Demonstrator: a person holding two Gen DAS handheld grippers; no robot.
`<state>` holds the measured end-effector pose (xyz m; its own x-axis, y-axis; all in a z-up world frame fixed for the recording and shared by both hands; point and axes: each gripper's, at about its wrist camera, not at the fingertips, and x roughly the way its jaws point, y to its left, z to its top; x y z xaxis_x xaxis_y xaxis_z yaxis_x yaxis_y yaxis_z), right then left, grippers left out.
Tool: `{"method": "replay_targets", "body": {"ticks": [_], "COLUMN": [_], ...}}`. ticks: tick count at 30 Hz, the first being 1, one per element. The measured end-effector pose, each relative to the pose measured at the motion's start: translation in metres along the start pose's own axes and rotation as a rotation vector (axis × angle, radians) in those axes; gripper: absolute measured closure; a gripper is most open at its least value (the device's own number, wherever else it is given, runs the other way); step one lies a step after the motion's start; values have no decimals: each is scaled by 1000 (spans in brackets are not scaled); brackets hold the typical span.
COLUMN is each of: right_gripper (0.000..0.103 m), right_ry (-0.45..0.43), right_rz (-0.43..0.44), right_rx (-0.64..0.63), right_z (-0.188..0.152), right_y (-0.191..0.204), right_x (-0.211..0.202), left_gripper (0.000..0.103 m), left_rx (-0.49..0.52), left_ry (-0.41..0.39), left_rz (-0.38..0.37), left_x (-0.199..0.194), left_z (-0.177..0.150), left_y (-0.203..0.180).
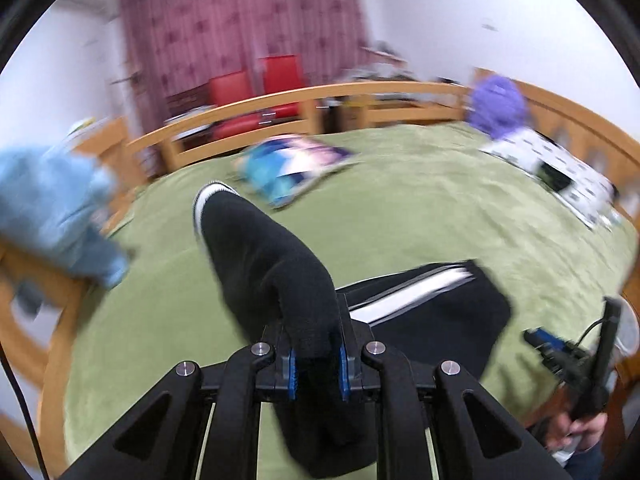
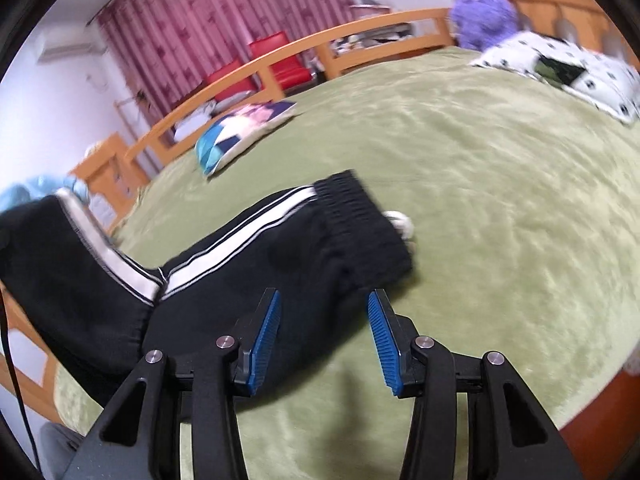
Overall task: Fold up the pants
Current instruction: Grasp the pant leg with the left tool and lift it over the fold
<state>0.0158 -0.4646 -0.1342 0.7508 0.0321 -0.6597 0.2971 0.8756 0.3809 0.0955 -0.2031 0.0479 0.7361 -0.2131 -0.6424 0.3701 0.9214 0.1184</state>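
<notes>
Black pants [image 2: 280, 256] with white side stripes lie on the green bed cover [image 2: 480, 200], waistband toward the bed's middle. My left gripper [image 1: 316, 364] is shut on a bunched leg of the pants [image 1: 272, 264] and holds it lifted above the bed; the leg's striped cuff end points away from me. The rest of the pants lies flat to the right in the left wrist view [image 1: 432, 304]. My right gripper [image 2: 324, 320] is open and empty, just above the near edge of the pants' waist part. It also shows at the right edge of the left wrist view [image 1: 560, 356].
A colourful cushion [image 2: 240, 132] lies at the far left of the bed. A spotted white pillow [image 2: 560, 68] and a purple plush toy [image 2: 484, 12] sit at the far right. A wooden rail [image 2: 280, 60] rings the bed. Light blue cloth [image 1: 52, 208] hangs on the left rail.
</notes>
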Motion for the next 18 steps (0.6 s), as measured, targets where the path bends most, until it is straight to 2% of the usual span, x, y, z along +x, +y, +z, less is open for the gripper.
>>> {"method": "replay_targets", "body": {"ticks": [1,3,5,7,9,12,15,18], "right_gripper": [55,55,55,55,55,54,53,52], "right_ry": [-7,-15,-23,-31,-38,-33,0,46], "right_rz": [-2,-27,-53,-46,-27,12,60,123], "right_rx": [23,42,53,91,130,170,156,111], "right_z": [-1,-1,-2,-2,-3,-3,-4,-3], "right_y": [-9,-24,-36,-49,-61,-69,-62,-40], "right_x": [-3,-6,-9,-13,-17,-17,-8,7], "left_gripper": [89,86,81,80,80,80,76,76], "left_rx": [23,70,59,26,9,13,-32,-84], "left_ry": [6,37,69,83,86,92,107,130], "left_rz": [-29,-141,-232,-289,-296,-246,-210,-171], "left_x": [9,36,56,63,69,73,79,87], "left_z": [7,19,23,16,9,-6,-21,-39], "left_y": [-19,-68,-92,-102,-101,-87,-58,-24]}}
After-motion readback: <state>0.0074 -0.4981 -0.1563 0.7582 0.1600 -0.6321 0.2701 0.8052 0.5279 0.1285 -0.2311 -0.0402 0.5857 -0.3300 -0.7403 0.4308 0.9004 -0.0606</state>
